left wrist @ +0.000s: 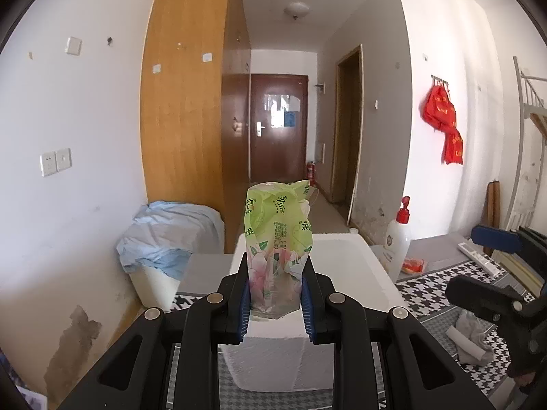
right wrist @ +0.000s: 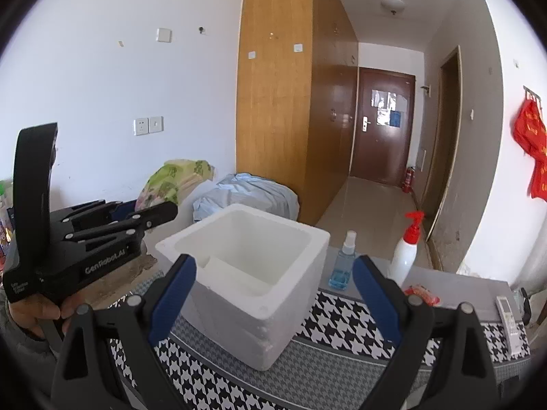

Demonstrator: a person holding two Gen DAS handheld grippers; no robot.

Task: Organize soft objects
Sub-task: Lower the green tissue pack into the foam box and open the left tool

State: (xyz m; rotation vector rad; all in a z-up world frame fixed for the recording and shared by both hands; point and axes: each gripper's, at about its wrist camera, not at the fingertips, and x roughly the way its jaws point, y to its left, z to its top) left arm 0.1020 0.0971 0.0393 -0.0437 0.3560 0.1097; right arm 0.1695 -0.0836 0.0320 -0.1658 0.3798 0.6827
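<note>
A soft green plastic tissue pack with pink flowers [left wrist: 278, 239] is clamped upright between the blue pads of the left gripper [left wrist: 275, 302] and is held in the air above the near edge of the white square foam box [right wrist: 246, 273]. The right gripper [right wrist: 273, 294] is seen with its jaws spread wide and nothing between them, low in front of the box, which is placed on the black-and-white houndstooth mat [right wrist: 345, 321]

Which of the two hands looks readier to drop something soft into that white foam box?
Left. Its tongs are shut on the green tissue pack, held near the white foam box, which looks empty inside. The right tongs are open and hold nothing, so they would probably need to pick something up first.
</note>
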